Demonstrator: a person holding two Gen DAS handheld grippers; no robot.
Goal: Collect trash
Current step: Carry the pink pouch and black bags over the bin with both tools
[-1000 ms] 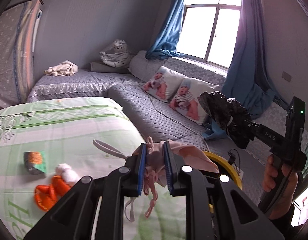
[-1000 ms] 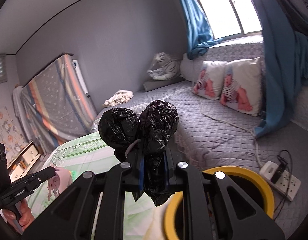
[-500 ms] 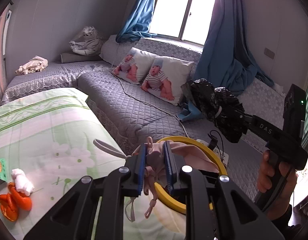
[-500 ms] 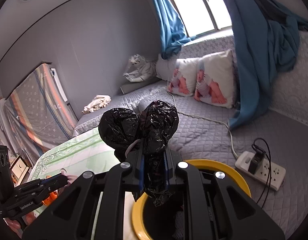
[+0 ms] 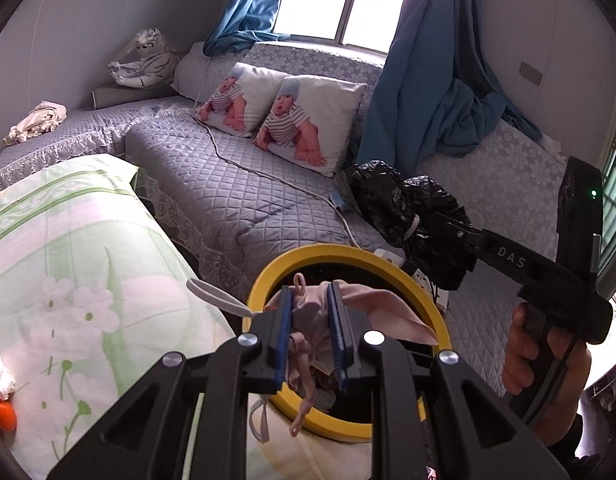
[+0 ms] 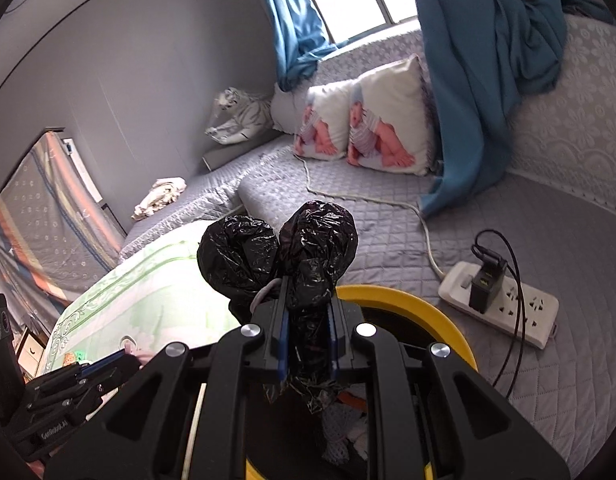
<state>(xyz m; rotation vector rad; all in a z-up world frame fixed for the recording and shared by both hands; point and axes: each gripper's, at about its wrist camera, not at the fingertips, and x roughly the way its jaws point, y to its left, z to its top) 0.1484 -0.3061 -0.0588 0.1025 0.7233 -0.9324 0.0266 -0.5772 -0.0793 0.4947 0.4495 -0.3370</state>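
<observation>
Pink cloth (image 5: 310,318) between left claw (image 5: 310,300) pads

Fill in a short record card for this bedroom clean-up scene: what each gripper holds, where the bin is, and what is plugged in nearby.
left gripper: shut on pink cloth pouch, above the bin opening
right gripper: shut on black plastic bag, by the bin rim
yellow-rimmed bin: beside the green floral bedding, some trash already inside
power strip: on grey quilted cover, black charger plugged in
</observation>
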